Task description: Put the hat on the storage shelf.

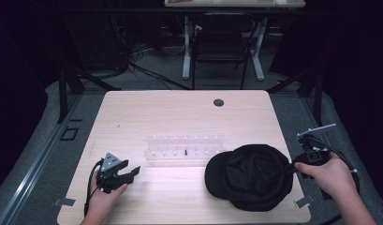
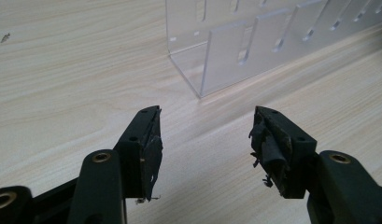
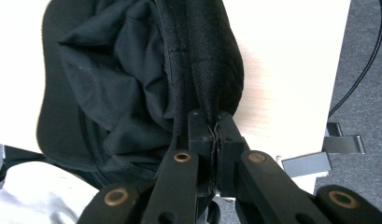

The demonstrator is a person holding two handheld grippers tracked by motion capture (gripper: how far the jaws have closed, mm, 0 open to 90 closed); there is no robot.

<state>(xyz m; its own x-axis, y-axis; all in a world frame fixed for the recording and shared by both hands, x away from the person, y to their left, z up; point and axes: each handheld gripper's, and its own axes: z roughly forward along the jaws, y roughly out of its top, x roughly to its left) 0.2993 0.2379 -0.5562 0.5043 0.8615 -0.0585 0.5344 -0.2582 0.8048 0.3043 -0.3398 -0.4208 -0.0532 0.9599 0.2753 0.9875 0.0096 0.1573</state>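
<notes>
A black cap (image 1: 250, 176) hangs over the table's front right part, its back edge pinched by my right gripper (image 1: 290, 169). In the right gripper view the jaws are pressed together on the cap's (image 3: 132, 79) rear fabric band, my right gripper (image 3: 215, 122) shut on it, the cap lifted off the wood. My left gripper (image 1: 129, 174) rests on the table at the front left, held by a hand. In the left gripper view my left gripper (image 2: 205, 135) stands open with nothing between its fingers, pointing at the clear rack (image 2: 254, 42).
A clear plastic rack (image 1: 184, 149) with slots stands mid-table, a small dark peg in it. A round grommet hole (image 1: 218, 102) sits near the table's far edge. A black chair (image 1: 220, 44) stands beyond the table. The table's right edge (image 1: 299, 187) is close to my right hand.
</notes>
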